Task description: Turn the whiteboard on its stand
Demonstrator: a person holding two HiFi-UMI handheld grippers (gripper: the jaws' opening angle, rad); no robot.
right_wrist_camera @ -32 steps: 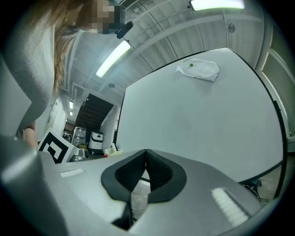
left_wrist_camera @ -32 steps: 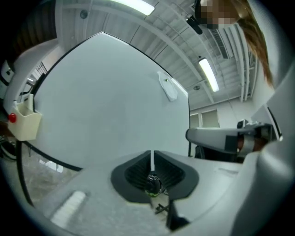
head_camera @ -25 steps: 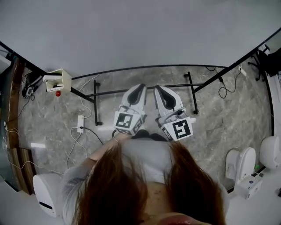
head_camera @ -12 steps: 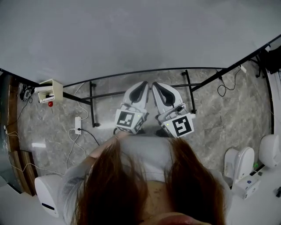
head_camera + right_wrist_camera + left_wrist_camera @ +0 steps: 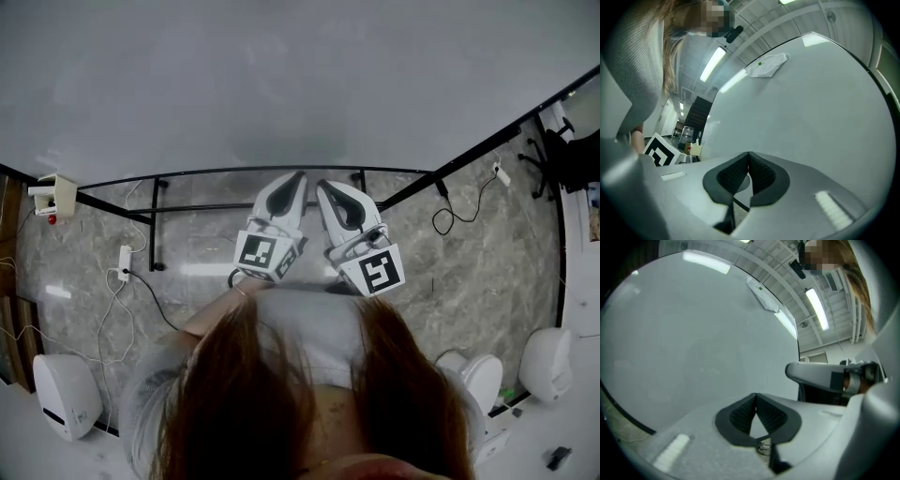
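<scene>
Whiteboard fills the upper half of the head view, directly in front of the person. Its black-framed lower edge curves across mid-pic. It sits on a black tube stand whose feet rest on the grey marble floor.

Left gripper & right gripper are held side by side at the middle of the board's lower edge, tips angled toward each other. Their marker cubes face the head cam.

In the left gripper view the fingers are clenched tip to tip w/ nothing btw them, and the board surface sits right behind them. Same in the right gripper view: fingers clenched & empty, board close behind. Whether either tip actually touches the board can't be told.

A white item w/ a green dot sits high on the board face and also shows in the left gripper view.

On the floor: a white power strip w/ cables left of the stand, and a rounded white unit at lower left, w/ more such units at lower right. The person's long hair fills the bottom of the head view.
</scene>
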